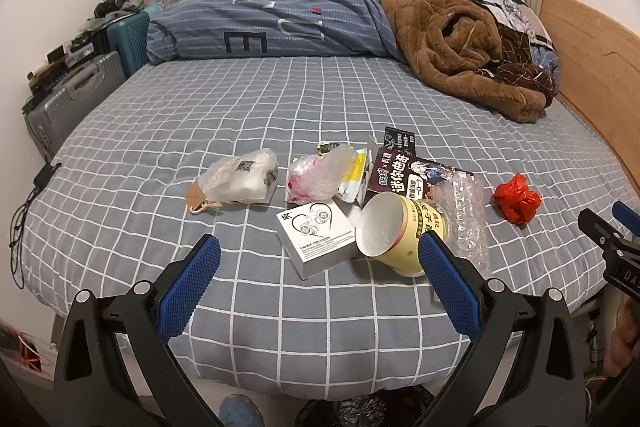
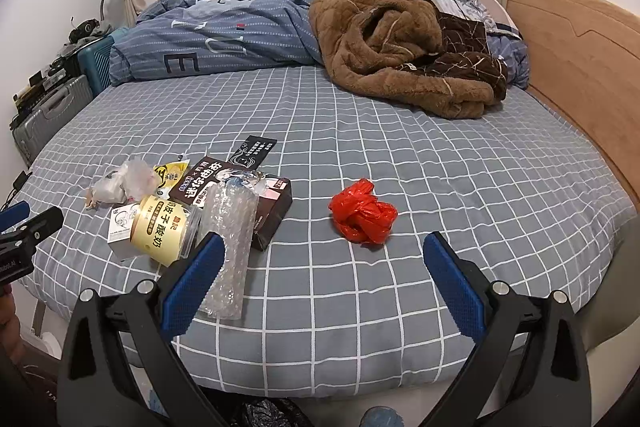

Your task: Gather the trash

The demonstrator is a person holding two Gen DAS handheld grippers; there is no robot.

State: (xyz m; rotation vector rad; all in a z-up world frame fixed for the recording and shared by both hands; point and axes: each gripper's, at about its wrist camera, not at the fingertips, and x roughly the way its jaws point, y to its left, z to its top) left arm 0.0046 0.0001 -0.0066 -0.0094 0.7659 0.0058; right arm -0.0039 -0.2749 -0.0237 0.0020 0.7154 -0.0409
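Trash lies on the grey checked bed (image 1: 240, 99): a white bag with a tag (image 1: 240, 179), a clear plastic bag (image 1: 320, 175), a white earphone box (image 1: 316, 239), a tipped yellow cup (image 1: 392, 235), bubble wrap (image 1: 466, 215), a brown carton (image 1: 404, 175) and a crumpled red bag (image 1: 516, 201). My left gripper (image 1: 320, 255) is open, hovering near the box and cup. My right gripper (image 2: 324, 251) is open, just short of the red bag (image 2: 362, 211), with the bubble wrap (image 2: 230, 235) by its left finger.
A blue duvet (image 1: 272, 15) and a brown blanket (image 1: 452, 39) are piled at the far side. A wooden headboard (image 1: 592, 67) runs along the right. Suitcases (image 1: 76, 95) stand to the left of the bed. A cable (image 1: 24, 211) hangs at the left edge.
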